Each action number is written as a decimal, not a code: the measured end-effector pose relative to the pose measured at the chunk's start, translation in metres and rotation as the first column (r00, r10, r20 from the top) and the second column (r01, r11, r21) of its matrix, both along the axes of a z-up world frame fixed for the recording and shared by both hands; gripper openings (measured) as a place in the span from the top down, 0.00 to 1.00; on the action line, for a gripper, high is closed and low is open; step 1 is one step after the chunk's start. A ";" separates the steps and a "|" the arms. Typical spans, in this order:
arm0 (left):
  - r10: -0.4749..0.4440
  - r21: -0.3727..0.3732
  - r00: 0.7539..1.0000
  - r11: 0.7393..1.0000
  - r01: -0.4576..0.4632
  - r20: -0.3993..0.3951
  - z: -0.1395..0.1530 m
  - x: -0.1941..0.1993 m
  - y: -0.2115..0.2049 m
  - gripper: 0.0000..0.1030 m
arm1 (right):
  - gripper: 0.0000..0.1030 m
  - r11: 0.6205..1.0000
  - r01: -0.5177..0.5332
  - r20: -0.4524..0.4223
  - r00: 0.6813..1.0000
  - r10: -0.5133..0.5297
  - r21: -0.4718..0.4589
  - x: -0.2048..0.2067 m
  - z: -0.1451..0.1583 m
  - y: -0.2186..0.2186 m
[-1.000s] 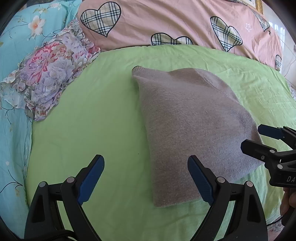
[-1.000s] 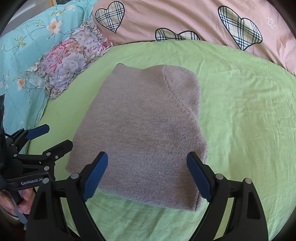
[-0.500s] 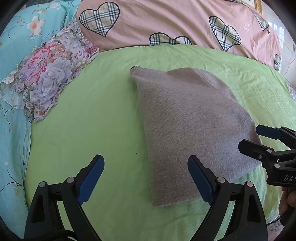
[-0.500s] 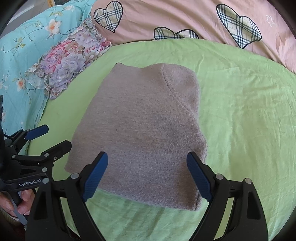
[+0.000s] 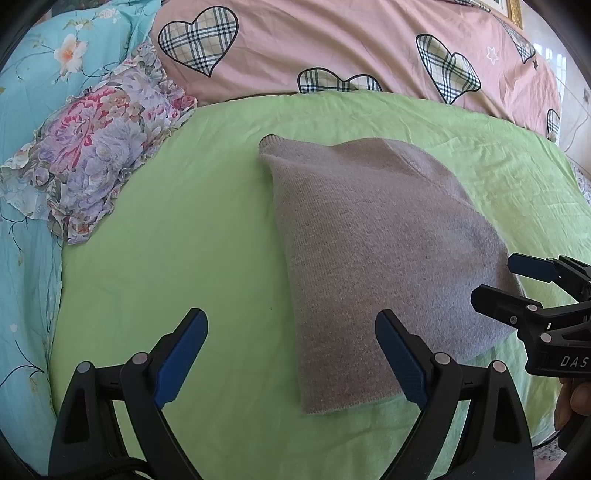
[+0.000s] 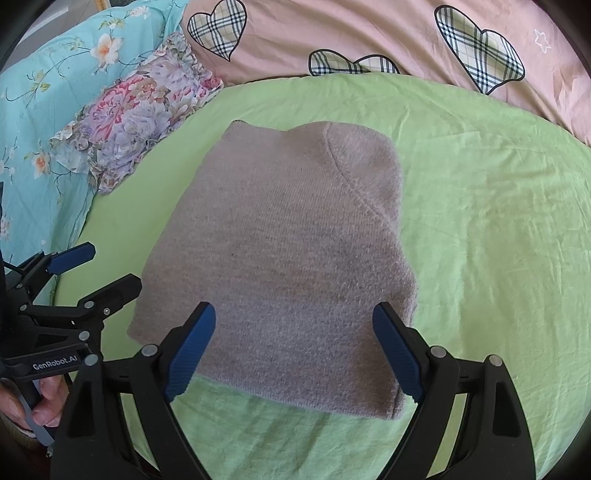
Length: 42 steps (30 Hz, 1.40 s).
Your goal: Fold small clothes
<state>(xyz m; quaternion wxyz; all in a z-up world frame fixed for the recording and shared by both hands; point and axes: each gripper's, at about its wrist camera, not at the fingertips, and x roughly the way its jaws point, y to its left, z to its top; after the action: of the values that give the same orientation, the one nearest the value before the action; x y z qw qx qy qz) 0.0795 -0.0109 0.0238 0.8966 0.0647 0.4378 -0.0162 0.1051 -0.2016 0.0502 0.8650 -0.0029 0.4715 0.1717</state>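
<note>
A grey-brown knitted garment (image 5: 376, 251) (image 6: 288, 258) lies folded into a compact rectangle on the green sheet (image 5: 184, 236) (image 6: 480, 221). My left gripper (image 5: 291, 343) hovers open above the sheet, its right finger over the garment's near left corner, holding nothing. My right gripper (image 6: 293, 332) hovers open over the garment's near edge, with nothing between its blue pads. Each gripper shows in the other's view, the right gripper (image 5: 517, 280) at the right edge and the left gripper (image 6: 96, 269) at the left edge, both with jaws apart.
A floral ruffled pillow (image 5: 92, 162) (image 6: 136, 114) lies at the left beside a turquoise flowered quilt (image 5: 22, 92) (image 6: 44, 92). A pink quilt with plaid hearts (image 5: 332, 48) (image 6: 369, 33) borders the far side. A person's hand (image 6: 40, 402) grips the left gripper's handle.
</note>
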 end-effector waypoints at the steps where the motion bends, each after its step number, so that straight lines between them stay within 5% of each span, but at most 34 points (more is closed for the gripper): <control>1: 0.000 -0.001 1.000 1.000 0.000 0.001 0.000 0.000 0.000 0.10 | 0.15 1.000 -0.001 0.001 1.000 0.001 0.001 0.001 0.000 -0.001; 42: -0.009 -0.008 1.000 1.000 0.009 0.002 0.001 0.004 0.002 0.10 | 0.15 1.000 -0.007 0.016 1.000 0.007 -0.001 0.006 0.010 -0.005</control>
<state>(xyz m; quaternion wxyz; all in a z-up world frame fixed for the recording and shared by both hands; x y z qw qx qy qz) 0.0833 -0.0086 0.0248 0.8972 0.0629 0.4365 -0.0219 0.1109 -0.2061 0.0600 0.8682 -0.0060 0.4644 0.1744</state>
